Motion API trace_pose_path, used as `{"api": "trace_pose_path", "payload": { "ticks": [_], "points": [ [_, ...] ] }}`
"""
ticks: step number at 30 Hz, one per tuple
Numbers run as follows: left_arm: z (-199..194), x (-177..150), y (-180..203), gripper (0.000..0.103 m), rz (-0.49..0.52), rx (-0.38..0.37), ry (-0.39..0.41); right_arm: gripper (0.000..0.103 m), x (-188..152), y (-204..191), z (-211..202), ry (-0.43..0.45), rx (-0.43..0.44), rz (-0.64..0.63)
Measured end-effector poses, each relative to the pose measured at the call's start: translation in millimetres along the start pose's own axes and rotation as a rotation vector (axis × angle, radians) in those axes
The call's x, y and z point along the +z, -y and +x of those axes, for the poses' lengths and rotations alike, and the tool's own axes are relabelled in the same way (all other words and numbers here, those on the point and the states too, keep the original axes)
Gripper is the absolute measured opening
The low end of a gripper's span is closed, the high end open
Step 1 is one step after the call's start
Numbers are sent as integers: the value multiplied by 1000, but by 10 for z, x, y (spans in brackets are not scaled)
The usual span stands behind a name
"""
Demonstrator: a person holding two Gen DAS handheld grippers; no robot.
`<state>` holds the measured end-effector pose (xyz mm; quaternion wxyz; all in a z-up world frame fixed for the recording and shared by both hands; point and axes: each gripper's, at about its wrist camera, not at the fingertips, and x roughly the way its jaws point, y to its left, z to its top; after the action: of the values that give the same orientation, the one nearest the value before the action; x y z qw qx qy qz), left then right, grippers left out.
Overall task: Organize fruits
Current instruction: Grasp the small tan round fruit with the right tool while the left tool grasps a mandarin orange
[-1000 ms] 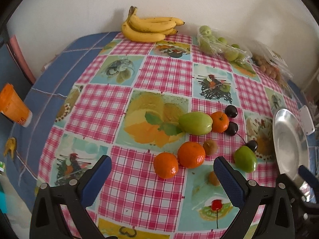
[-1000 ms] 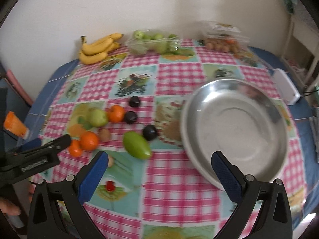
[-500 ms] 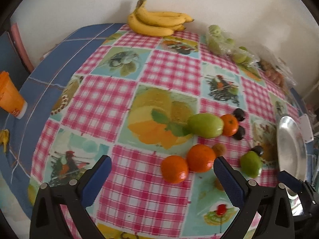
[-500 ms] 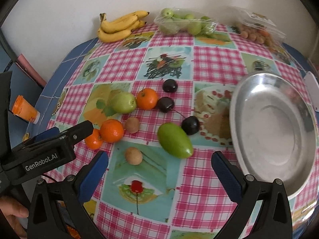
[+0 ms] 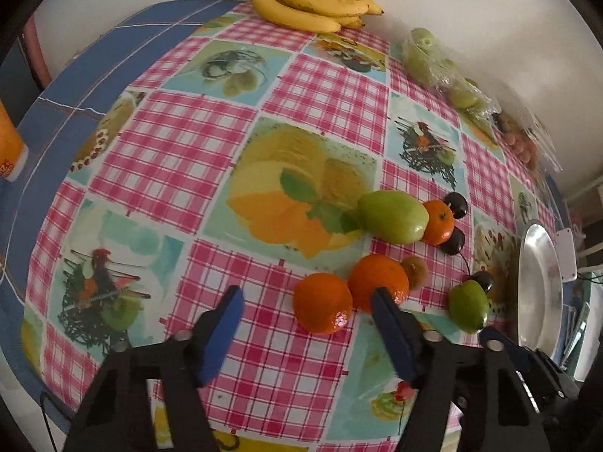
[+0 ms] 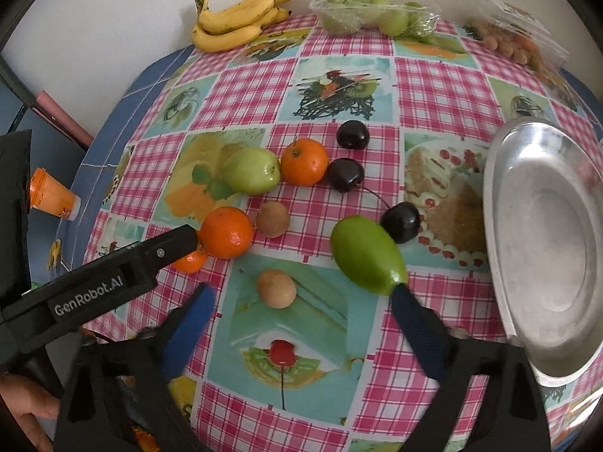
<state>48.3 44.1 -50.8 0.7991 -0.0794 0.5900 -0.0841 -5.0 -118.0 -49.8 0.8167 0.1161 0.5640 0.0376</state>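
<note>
Loose fruit lies on the checked tablecloth [image 6: 444, 86]. My left gripper [image 5: 307, 297] is open and empty just short of a small orange [image 5: 322, 308], its right finger in front of a bigger orange [image 5: 378, 279]. My right gripper [image 6: 301, 293] is open and empty around a round brown fruit [image 6: 276, 288], its right finger tip at a long green fruit [image 6: 367, 254]. Further off lie a green apple-like fruit [image 6: 250, 170], a third orange [image 6: 304, 162], another brown fruit [image 6: 273, 219] and three dark cherries [image 6: 352, 135]. The steel plate [image 6: 546, 241] sits at the right.
Bananas [image 6: 237, 19], a bag of green fruit [image 6: 371, 15] and a pack of small brown fruit [image 6: 516, 41] lie along the far edge by the wall. An orange cup [image 6: 52, 199] stands off the table's left edge. The left gripper's body [image 6: 113, 278] reaches into the right wrist view.
Both grippers have moved forward and down toward the fruit. Their jaws have narrowed somewhat. The fruit has not moved.
</note>
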Motion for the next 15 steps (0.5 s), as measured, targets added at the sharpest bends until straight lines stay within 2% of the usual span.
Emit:
{"api": "trace_pose_path", "payload": {
  "ticks": [1,2,4,9,12,15],
  "points": [
    [5,-2,2,66,0,-7,-3,81,3,-14,18,-6,-12,-4],
    [12,-3,6,59,-1,-13,-6,81,7,-36,16,1,-32,-15],
    [22,-1,-5,51,-7,-21,-14,79,20,-60,9,9,-29,-21],
    [7,-7,-32,49,-16,-21,-12,66,18,-82,-41,19,-7,-31],
    [-2,-8,-45,48,-24,-21,-12,51,16,-101,-53,21,12,-37],
    [-15,-2,-40,48,-21,-15,-6,51,-5,-140,-63,19,19,-54]
  ]
}}
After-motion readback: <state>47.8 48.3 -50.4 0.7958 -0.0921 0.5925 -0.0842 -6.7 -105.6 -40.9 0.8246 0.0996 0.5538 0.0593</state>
